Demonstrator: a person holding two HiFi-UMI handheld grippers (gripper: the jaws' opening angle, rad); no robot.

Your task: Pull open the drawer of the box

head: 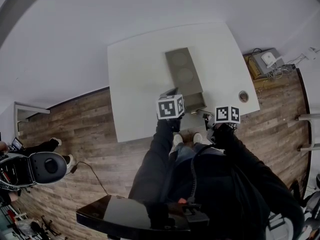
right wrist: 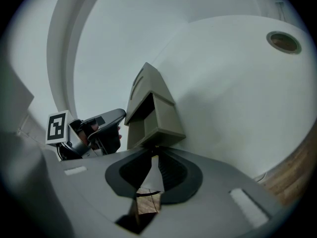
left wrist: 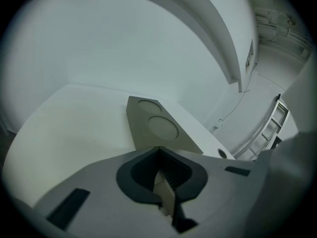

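Note:
A grey box (head: 184, 71) with two round recesses on top lies on the white table (head: 135, 84). Its drawer (head: 196, 103) stands pulled out toward me at the near end. In the right gripper view the drawer (right wrist: 161, 120) juts from the box (right wrist: 144, 88), and my right gripper (right wrist: 154, 151) is shut on the drawer's lower front edge; the gripped part is hidden. In the head view the right gripper (head: 206, 114) sits just right of the drawer front. My left gripper (head: 170, 93) rests against the box's near left corner, jaws together and empty. In its own view the left gripper (left wrist: 159, 152) points at the box (left wrist: 156, 128).
A round cable hole (head: 243, 96) is in the table near its right edge. The table's near edge is right behind both grippers. On the wooden floor are a chair (head: 45, 168) at left, a dark tabletop (head: 125, 216) below, and devices with cables (head: 267, 61) at right.

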